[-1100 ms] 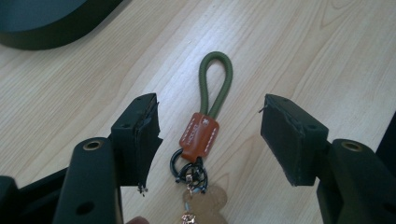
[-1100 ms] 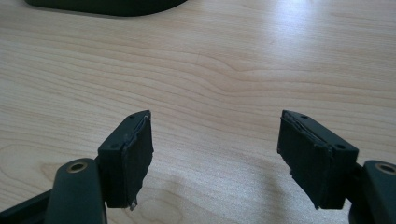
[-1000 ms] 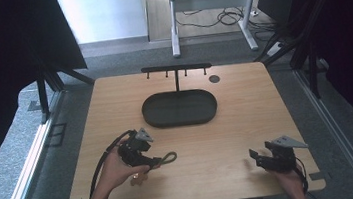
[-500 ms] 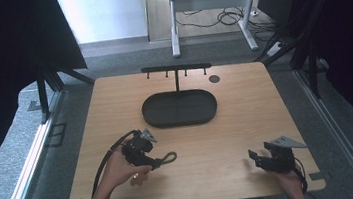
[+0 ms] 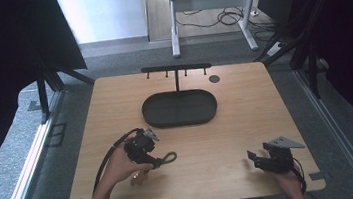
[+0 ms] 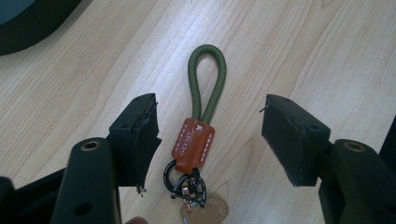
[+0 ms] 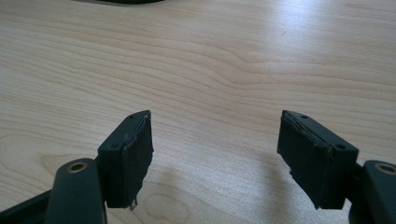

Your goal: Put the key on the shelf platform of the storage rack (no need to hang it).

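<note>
We see the black tray point(image 5: 179, 108) at the far middle bare; the keychain point(image 6: 198, 140) lies between our wide-open left gripper point(image 6: 210, 140) jaws; right gripper point(image 7: 215, 154) gapes too.

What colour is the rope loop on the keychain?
Olive green. The rope loop shows best in the left gripper view, above a brown leather tab.

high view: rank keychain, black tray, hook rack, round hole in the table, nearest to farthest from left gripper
From the left gripper:
1. Keychain, right at its fingers.
2. Black tray, mid-table, beyond the gripper.
3. Hook rack, standing at the tray's far edge.
4. Round hole, far side, right of the rack; close to the rack's rank.
</note>
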A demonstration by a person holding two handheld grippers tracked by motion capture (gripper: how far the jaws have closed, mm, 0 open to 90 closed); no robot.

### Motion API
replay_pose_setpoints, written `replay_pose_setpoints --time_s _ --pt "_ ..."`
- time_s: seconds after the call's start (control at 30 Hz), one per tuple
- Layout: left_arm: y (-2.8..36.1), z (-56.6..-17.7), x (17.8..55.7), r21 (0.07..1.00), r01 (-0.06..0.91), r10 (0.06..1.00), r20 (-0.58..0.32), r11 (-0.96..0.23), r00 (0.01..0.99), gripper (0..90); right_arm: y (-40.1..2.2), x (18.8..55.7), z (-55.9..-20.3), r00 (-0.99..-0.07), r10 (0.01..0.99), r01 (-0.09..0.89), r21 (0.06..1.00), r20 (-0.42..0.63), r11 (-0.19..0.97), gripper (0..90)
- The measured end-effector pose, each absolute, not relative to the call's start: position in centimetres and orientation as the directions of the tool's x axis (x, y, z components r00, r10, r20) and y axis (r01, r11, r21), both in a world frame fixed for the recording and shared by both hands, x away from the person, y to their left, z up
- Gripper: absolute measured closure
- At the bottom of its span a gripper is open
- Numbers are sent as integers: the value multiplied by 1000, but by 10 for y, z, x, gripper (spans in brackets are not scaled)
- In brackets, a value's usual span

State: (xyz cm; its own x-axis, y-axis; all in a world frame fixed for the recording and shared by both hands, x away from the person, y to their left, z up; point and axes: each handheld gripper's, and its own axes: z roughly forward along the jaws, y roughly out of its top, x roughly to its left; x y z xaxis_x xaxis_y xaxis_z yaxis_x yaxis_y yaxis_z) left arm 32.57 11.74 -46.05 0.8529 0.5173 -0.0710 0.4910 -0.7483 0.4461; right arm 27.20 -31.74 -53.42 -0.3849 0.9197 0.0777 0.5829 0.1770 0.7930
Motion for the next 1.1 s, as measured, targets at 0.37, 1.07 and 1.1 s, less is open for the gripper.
replay_pose_setpoints --time_s 0.37,1.07,1.1 --pt "112 -461 330 419 485 507 -67 -767 859 372 -316 273 -536 -389 918 592 784 76 186 268" --pt "110 -470 332 387 483 494 -77 -785 866 375 -312 274 -539 -390 919 609 765 58 211 266" --pt "110 -470 332 387 483 494 -77 -785 866 376 -312 274 -539 -390 919 609 765 58 211 266"
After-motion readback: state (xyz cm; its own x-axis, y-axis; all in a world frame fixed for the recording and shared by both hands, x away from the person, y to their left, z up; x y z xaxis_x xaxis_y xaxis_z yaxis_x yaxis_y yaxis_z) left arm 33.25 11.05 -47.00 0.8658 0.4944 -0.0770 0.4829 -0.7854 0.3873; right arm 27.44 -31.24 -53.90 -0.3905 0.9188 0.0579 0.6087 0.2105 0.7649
